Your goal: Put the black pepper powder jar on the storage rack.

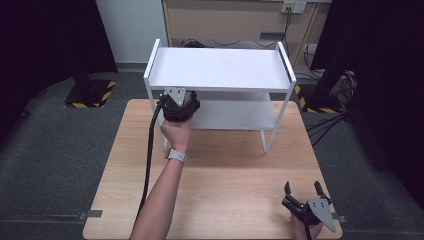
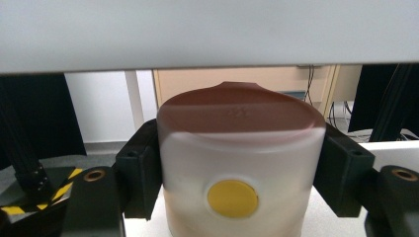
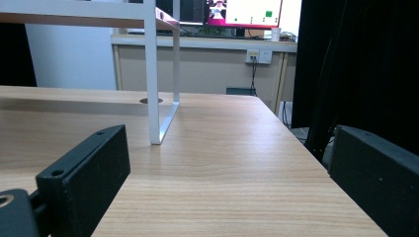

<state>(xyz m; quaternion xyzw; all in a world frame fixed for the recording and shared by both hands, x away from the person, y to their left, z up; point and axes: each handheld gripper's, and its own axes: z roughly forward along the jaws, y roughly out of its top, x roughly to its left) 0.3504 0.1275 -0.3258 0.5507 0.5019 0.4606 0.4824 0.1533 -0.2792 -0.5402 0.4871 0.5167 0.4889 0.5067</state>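
- Jar (image 2: 237, 177), upright with brown lid, sits pinched in my left gripper (image 2: 237, 182), just under the shelf's (image 1: 220, 67) top board.
- My right gripper (image 1: 304, 192) rests spread, well apart from the shelf.

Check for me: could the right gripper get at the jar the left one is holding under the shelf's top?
Probably not as things stand. The right gripper sits open at the table's near right corner, and the jar is clamped in the left gripper under the shelf's top board.
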